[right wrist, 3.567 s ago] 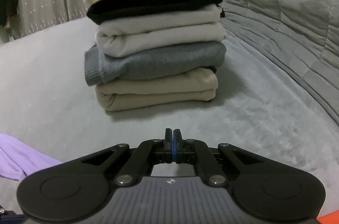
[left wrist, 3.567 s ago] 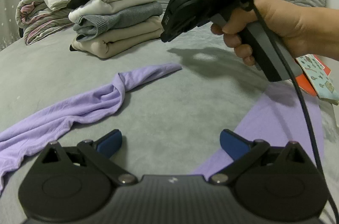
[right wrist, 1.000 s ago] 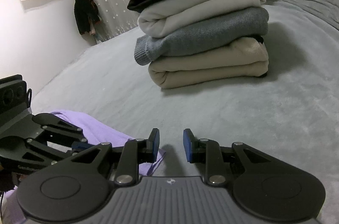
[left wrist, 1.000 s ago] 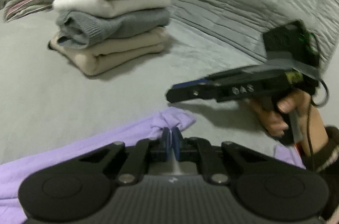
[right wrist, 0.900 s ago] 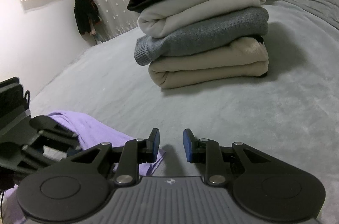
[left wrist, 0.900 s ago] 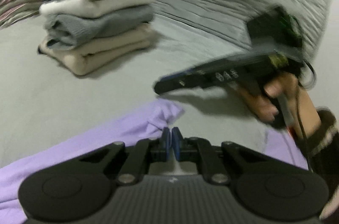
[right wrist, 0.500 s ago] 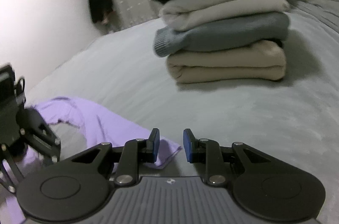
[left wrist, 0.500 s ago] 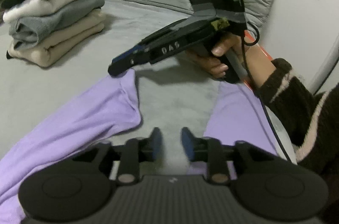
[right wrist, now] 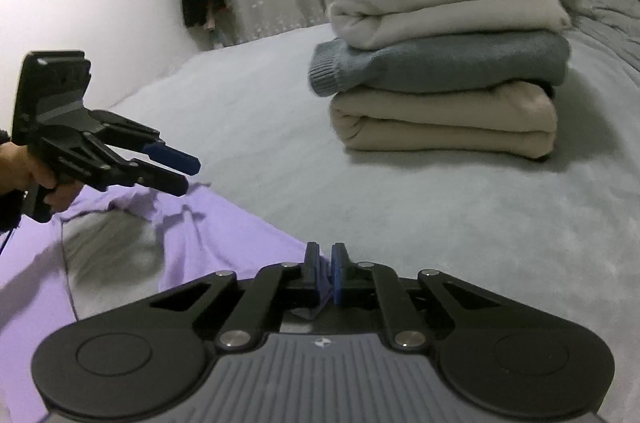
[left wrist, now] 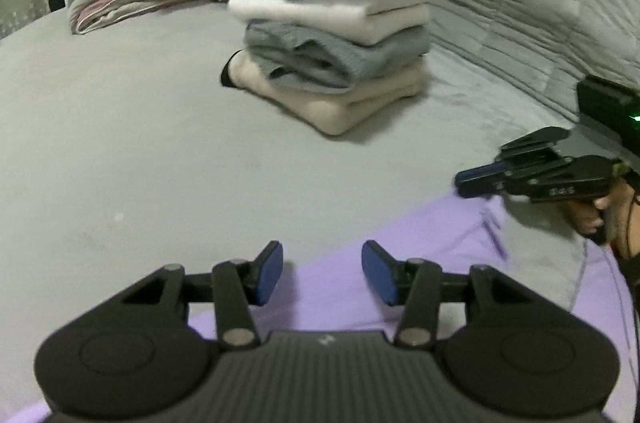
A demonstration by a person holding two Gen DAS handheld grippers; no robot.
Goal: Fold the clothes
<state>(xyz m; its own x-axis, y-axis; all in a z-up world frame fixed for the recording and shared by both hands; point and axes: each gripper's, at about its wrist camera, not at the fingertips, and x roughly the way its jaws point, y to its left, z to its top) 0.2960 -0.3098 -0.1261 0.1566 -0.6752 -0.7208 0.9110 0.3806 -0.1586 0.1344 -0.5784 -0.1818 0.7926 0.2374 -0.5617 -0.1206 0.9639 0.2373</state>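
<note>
On the grey bed (left wrist: 120,151), the lilac garment (right wrist: 224,235) lies spread at the near edge, in front of the folded stack (right wrist: 440,63). The right claw (right wrist: 326,273) is closing on its corner; the left claw (left wrist: 322,273), opening and empty, likely needs another corner next.
</note>
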